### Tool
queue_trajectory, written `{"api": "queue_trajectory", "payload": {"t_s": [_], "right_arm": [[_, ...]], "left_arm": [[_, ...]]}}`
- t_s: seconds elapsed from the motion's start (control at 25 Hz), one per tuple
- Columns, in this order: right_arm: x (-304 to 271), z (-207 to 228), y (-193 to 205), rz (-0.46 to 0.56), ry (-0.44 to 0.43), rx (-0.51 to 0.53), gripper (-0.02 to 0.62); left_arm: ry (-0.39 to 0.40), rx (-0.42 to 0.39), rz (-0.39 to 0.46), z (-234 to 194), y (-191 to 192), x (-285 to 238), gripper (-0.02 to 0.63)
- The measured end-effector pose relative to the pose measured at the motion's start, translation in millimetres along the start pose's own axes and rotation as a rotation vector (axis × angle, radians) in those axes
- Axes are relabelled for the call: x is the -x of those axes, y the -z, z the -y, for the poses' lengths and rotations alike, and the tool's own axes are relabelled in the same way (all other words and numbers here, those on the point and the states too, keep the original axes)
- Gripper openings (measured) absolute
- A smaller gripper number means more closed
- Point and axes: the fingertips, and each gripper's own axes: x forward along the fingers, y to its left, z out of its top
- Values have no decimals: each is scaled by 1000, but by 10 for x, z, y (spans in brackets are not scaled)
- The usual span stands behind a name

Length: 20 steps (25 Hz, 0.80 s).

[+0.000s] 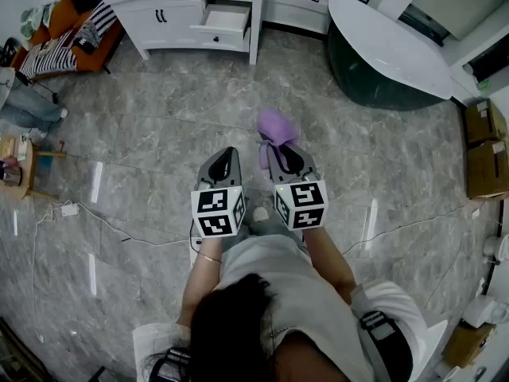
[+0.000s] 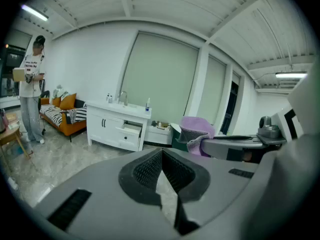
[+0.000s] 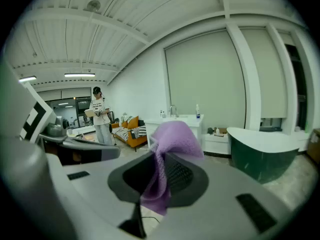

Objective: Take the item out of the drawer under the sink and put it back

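A purple cloth (image 1: 275,127) is pinched between the jaws of my right gripper (image 1: 280,153), bunching above the tips and hanging below them (image 3: 167,144). My right gripper (image 3: 160,169) is shut on it, held in the air over the marble floor. Beside it my left gripper (image 1: 225,159) is shut with nothing between its pads (image 2: 161,156); the cloth (image 2: 196,129) shows to its right. Far ahead stands the white sink cabinet (image 1: 191,6) with one drawer (image 1: 225,18) pulled open (image 2: 131,130).
An orange sofa (image 1: 67,34) sits left of the cabinet. A dark green counter with a white top (image 1: 382,54) stands at the right. Cardboard boxes (image 1: 485,146) line the right wall. A cable (image 1: 103,221) runs over the floor. A person (image 2: 32,91) stands at the far left.
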Motion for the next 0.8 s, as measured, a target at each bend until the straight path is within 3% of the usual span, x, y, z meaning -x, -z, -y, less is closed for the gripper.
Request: {"api": "queue_trajectory", "payload": {"t_s": [0.8], "right_arm": [[-43,472,94,-21,-82,-29,72]], "left_arm": [[-56,32,-16,302,105,-312,5]]}}
